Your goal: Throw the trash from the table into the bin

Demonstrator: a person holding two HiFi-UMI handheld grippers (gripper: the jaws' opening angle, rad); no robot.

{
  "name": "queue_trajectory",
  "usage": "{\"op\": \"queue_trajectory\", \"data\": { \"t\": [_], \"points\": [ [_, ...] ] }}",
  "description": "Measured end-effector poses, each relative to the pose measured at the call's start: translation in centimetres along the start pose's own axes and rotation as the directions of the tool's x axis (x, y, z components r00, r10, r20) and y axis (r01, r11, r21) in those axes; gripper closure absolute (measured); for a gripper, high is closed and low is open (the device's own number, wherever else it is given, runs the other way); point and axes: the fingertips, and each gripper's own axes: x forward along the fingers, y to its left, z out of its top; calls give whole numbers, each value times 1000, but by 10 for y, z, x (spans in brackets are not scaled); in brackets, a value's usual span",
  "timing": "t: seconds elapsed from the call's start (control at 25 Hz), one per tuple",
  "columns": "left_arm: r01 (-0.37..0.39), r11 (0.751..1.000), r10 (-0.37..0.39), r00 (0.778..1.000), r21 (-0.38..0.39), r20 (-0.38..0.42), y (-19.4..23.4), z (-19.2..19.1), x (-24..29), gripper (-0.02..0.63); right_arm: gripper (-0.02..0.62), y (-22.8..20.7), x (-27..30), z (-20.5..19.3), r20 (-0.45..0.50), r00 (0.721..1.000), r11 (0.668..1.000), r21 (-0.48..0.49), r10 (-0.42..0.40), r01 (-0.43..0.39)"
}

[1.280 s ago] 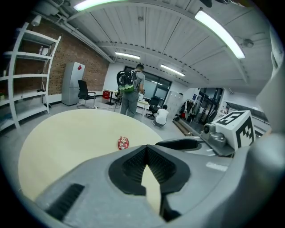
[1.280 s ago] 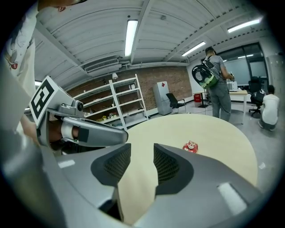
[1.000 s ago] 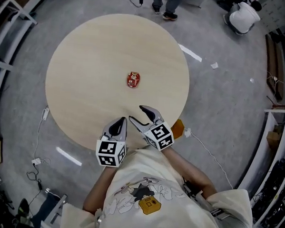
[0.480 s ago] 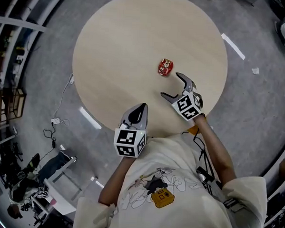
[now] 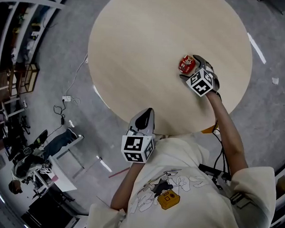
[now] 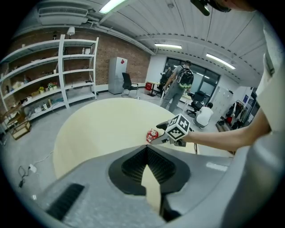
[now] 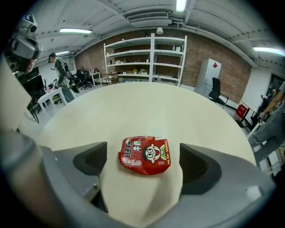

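A crumpled red foil snack wrapper [image 5: 186,64] lies on the round pale wooden table [image 5: 146,40], toward its right side in the head view and in from the rim. The right gripper [image 5: 190,66] reaches it from the person's side. Its jaws have just been opening and flank the wrapper, which lies between them with a gap to each pad. The left gripper [image 5: 146,113], jaws together on nothing, hangs over the table's near edge, well apart from the wrapper. Beyond the table, in the right gripper view, stands a white metal shelving unit [image 7: 151,58], with a white cabinet [image 7: 207,73] and a black office chair [image 7: 217,91] to its right.
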Motion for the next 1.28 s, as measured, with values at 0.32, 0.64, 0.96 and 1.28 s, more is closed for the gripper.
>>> {"op": "queue_trajectory", "data": {
  "t": [0.32, 0.64, 0.96, 1.28],
  "points": [
    [-34, 999, 34, 999, -26, 1, 21, -4, -7, 603, 81, 12, 30, -5, -79, 997, 1000, -20, 19, -21],
    [-24, 1000, 24, 1000, -17, 8, 27, -8, -14, 603, 169, 9, 24, 1, -77, 997, 999, -7, -31, 31],
    [26, 1000, -26, 998, -5, 52, 31, -6, -20, 603, 175, 44, -7, 38, 13, 1000, 999, 49, -18, 18],
    [114, 993, -118, 989, 40, 89, 47, -35, -31, 603, 175, 119, -39, 80, 171, 984, 986, 165, -42, 14]
  ]
}}
